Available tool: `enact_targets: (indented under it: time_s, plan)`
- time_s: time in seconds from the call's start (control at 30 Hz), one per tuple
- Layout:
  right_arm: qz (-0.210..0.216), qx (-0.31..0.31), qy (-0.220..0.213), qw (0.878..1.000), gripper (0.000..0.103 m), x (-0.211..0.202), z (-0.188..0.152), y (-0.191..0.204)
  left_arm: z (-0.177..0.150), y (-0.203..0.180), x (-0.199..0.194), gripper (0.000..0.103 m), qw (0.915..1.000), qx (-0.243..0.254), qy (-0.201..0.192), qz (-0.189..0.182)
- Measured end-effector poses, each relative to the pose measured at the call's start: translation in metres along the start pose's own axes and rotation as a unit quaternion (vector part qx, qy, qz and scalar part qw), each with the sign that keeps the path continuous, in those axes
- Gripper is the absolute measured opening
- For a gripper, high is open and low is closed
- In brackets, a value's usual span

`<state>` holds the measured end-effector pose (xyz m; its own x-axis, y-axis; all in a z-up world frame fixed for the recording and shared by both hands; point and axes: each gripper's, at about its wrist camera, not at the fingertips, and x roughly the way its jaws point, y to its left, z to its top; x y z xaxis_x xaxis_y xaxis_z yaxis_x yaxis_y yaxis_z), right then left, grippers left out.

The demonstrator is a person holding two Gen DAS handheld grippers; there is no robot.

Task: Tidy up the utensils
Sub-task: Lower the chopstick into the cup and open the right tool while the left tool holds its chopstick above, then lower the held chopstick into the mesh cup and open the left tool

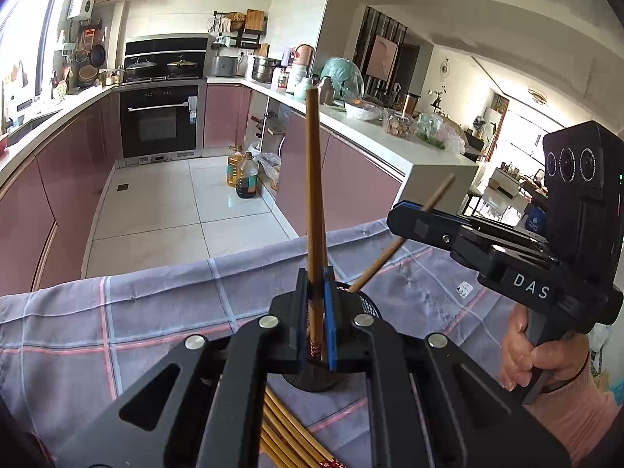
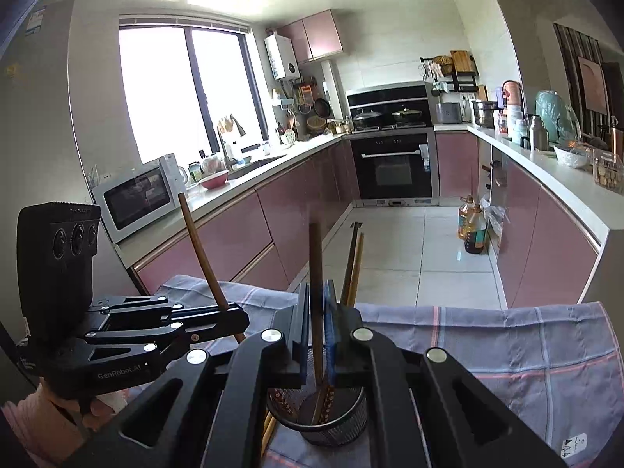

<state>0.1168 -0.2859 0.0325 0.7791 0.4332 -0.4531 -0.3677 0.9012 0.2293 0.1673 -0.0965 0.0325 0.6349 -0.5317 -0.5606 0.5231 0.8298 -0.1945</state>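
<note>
Left wrist — left gripper (image 1: 316, 292) tilted down | fingers clamp chopstick (image 1: 313, 179) over holder (image 1: 364, 304)

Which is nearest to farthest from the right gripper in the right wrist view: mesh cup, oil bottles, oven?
1. mesh cup, on the cloth directly under the right gripper.
2. oil bottles, on the floor, right.
3. oven, at the far wall.
</note>
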Motion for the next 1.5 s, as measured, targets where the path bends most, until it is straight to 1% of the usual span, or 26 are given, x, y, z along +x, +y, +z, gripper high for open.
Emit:
enact_targets:
  time_s: [0.17,0.33,0.4,0.47,0.5,0.53,0.6,0.67,0.73,0.83,0.9,1.0,1.1,1.23,1.3,1.33,1.4,1.5]
  plan:
    - [0.002,0.002,0.024,1.0,0.006,0.009,-0.002,0.001,-0.004,0.0,0.009,0.008,0.9998,0.004,0.02,0.003]
    - [0.012,0.01,0.029,0.999,0.006,0.014,0.001,0.003,-0.004,0.007,0.015,0.008,0.9996,-0.002,0.03,0.003]
    - [0.009,0.014,0.032,0.999,0.006,0.014,0.0,0.003,-0.005,0.008,0.016,0.008,0.9995,-0.003,0.03,0.004]
    - [0.01,0.015,0.033,0.999,0.009,0.012,-0.001,0.003,-0.002,0.011,0.018,0.008,0.9995,-0.005,0.031,0.003]
    - [0.012,0.014,0.035,0.999,0.014,0.01,-0.004,0.002,-0.003,0.01,0.018,0.008,0.9995,-0.006,0.031,0.004]
    - [0.008,0.01,0.036,0.999,0.024,0.008,-0.007,0.003,-0.004,0.011,0.018,0.008,0.9995,-0.008,0.031,0.004]
    - [-0.002,0.004,0.035,0.999,0.031,0.003,-0.014,0.004,-0.004,0.012,0.019,0.008,0.9995,-0.009,0.03,0.004]
    - [-0.005,0.006,0.033,0.999,0.032,-0.004,-0.022,0.001,-0.004,0.013,0.02,0.008,0.9995,-0.01,0.029,0.005]
    - [-0.007,0.012,0.029,0.999,0.036,-0.011,-0.032,-0.003,-0.004,0.015,0.021,0.008,0.9995,-0.012,0.029,0.005]
    - [-0.008,0.022,0.023,0.999,0.036,-0.02,-0.048,-0.009,-0.005,0.015,0.02,0.008,0.9995,-0.016,0.028,0.004]
    - [-0.003,0.027,0.022,0.999,0.034,-0.022,-0.056,-0.009,-0.006,0.016,0.021,0.008,0.9994,-0.018,0.029,0.004]
    - [0.005,0.033,0.015,0.999,0.007,-0.021,-0.061,-0.01,-0.006,0.016,0.021,0.008,0.9994,-0.017,0.03,0.005]
    - [0.008,0.026,0.0,1.0,0.005,-0.025,-0.052,-0.006,-0.005,0.016,0.021,0.008,0.9994,-0.013,0.031,0.008]
    - [0.021,0.008,-0.012,1.0,0.005,-0.034,-0.024,0.002,-0.003,0.013,0.017,0.008,0.9996,-0.005,0.027,0.009]
    - [0.032,0.002,0.007,0.999,0.005,-0.03,-0.009,0.006,0.0,0.01,0.014,0.008,0.9996,0.003,0.026,0.009]
    - [0.031,0.003,0.01,0.999,0.005,-0.029,-0.002,0.006,0.001,0.009,0.013,0.008,0.9996,0.006,0.024,0.011]
    - [0.027,-0.004,0.031,0.999,0.005,-0.02,0.01,0.008,0.005,0.006,0.012,0.008,0.9995,0.013,0.024,0.014]
    - [0.019,-0.015,0.049,0.999,0.005,-0.013,0.02,0.009,0.008,0.004,0.012,0.008,0.9992,0.022,0.031,0.015]
